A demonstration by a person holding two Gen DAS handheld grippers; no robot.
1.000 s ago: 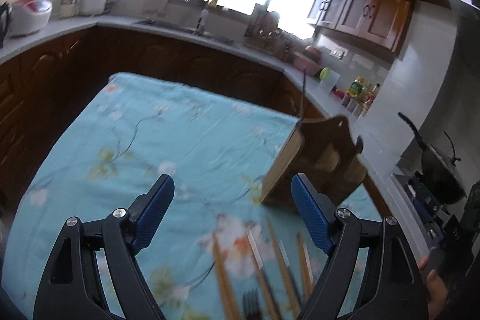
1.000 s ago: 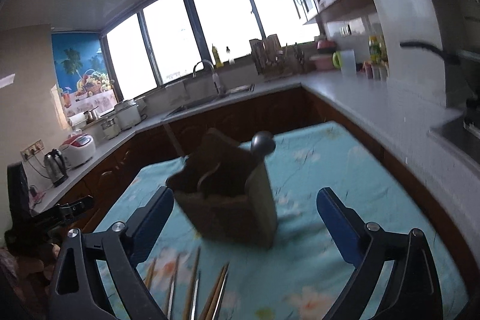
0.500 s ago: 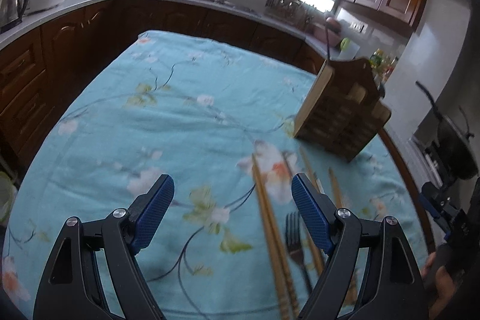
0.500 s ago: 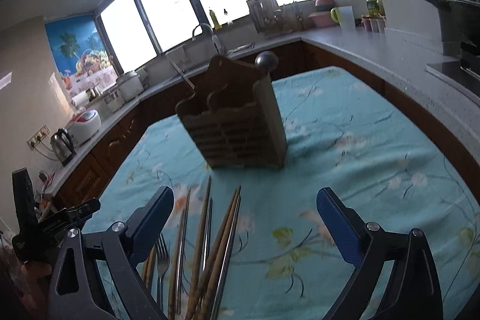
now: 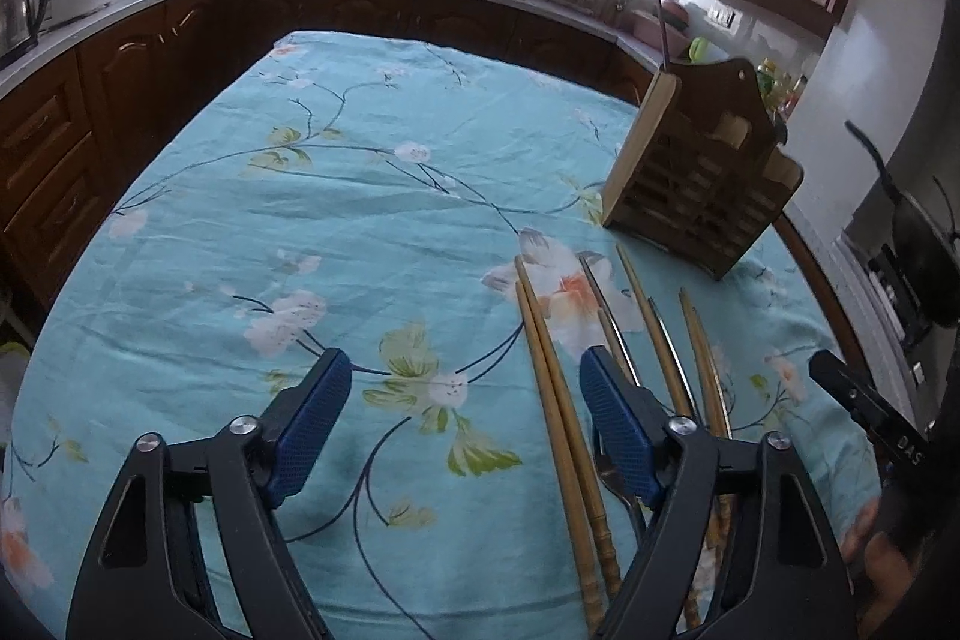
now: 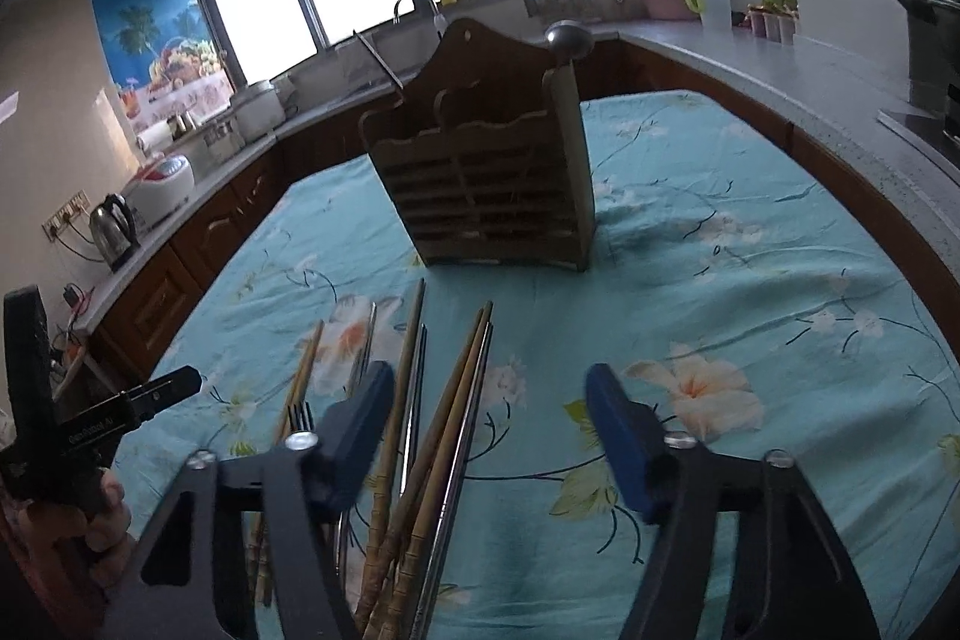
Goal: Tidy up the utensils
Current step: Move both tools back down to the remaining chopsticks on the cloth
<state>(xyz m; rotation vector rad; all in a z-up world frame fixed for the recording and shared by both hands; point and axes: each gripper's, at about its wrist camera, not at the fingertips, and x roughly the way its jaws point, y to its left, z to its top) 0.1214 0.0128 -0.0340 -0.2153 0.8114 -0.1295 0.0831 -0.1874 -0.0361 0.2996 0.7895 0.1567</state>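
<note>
Two grippers hang low over the table, both closing, neither pressing on anything. The left gripper (image 5: 459, 400) has its jaws apart over the tablecloth (image 5: 336, 196); a pair of wooden chopsticks (image 5: 555, 400) runs through the gap near its right pad, untouched. The right gripper (image 6: 486, 418) has its jaws apart too, with wooden chopsticks (image 6: 447, 418) and a metal one lying between the pads, closer to its left pad, not yet pinched.

The utensils lie in a loose bundle on the cloth, roughly parallel, tips toward the holder: several wooden chopsticks, metal ones, and a fork (image 6: 298, 415) at the bundle's left side in the right wrist view. The left gripper's right finger covers part of the bundle.

The wooden holder (image 6: 492, 178) stands upright just past the chopstick tips, near the table's right edge in the left wrist view. A metal chopstick and a round-headed ladle (image 6: 567, 38) stick out of its top.

Left of the bundle the cloth is bare and wide open up to the far edge. Right of the holder in the right wrist view there is also free cloth. Dark cabinets and a grey counter (image 6: 780, 70) ring the table closely, with a narrow gap.
</note>
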